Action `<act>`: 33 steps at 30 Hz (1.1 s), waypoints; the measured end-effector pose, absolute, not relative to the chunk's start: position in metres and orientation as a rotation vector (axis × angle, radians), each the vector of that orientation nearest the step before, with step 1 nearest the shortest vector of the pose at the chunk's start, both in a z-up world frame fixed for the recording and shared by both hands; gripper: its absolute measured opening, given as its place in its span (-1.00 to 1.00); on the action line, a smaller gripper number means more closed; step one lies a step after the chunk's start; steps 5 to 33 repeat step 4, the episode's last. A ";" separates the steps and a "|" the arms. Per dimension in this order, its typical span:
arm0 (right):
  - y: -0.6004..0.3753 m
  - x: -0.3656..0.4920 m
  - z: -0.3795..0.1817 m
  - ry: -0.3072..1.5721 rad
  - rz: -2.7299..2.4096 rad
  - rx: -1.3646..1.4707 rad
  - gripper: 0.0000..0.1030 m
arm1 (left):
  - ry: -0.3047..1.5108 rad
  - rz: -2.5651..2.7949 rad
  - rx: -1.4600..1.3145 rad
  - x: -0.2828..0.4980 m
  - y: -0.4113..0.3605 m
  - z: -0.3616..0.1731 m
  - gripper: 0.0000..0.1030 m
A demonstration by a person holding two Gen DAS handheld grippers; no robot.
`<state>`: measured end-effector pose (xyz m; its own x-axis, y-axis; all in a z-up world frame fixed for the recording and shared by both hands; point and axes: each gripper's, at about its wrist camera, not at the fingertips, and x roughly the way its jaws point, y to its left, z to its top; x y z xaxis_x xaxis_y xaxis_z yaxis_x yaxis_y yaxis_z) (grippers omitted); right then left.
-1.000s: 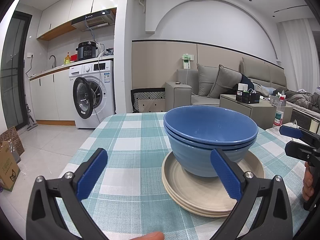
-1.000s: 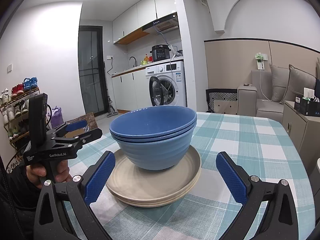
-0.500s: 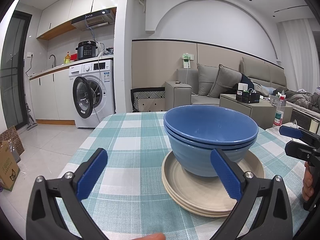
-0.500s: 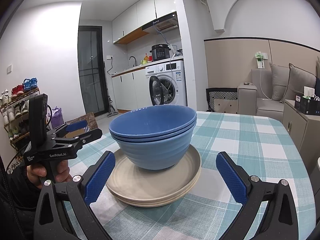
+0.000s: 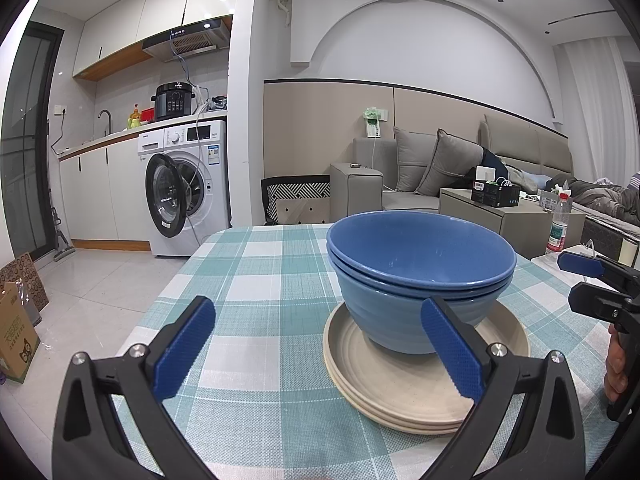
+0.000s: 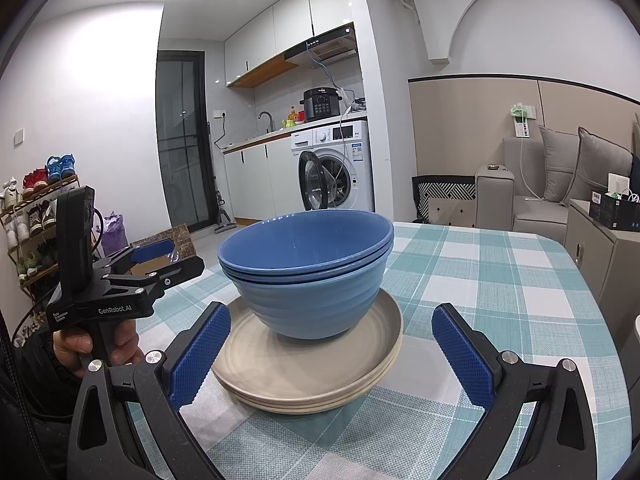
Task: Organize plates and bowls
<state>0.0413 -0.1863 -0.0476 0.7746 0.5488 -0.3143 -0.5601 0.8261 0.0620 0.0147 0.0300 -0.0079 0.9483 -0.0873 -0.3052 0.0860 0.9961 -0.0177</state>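
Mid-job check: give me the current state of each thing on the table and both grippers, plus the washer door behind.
Blue bowls: nested, upright, standing on the plates.
Beige plates: stacked flat on the checked tablecloth.
Left gripper: open, holding nothing, short of the stack.
Right gripper: open, holding nothing, facing the stack.
Washing machine door: swung open.
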 end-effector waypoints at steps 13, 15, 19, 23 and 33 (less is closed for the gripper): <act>-0.186 0.041 -0.048 0.330 0.600 -0.036 0.99 | 0.312 -0.083 -0.004 0.015 0.030 -0.008 1.00; -0.186 0.041 -0.048 0.330 0.600 -0.036 0.99 | 0.312 -0.083 -0.004 0.015 0.030 -0.008 1.00; -0.186 0.041 -0.048 0.330 0.600 -0.036 0.99 | 0.312 -0.083 -0.004 0.015 0.030 -0.008 1.00; -0.186 0.041 -0.048 0.330 0.600 -0.036 0.99 | 0.312 -0.083 -0.004 0.015 0.030 -0.008 1.00; -0.186 0.041 -0.048 0.330 0.600 -0.036 0.99 | 0.312 -0.083 -0.004 0.015 0.030 -0.008 1.00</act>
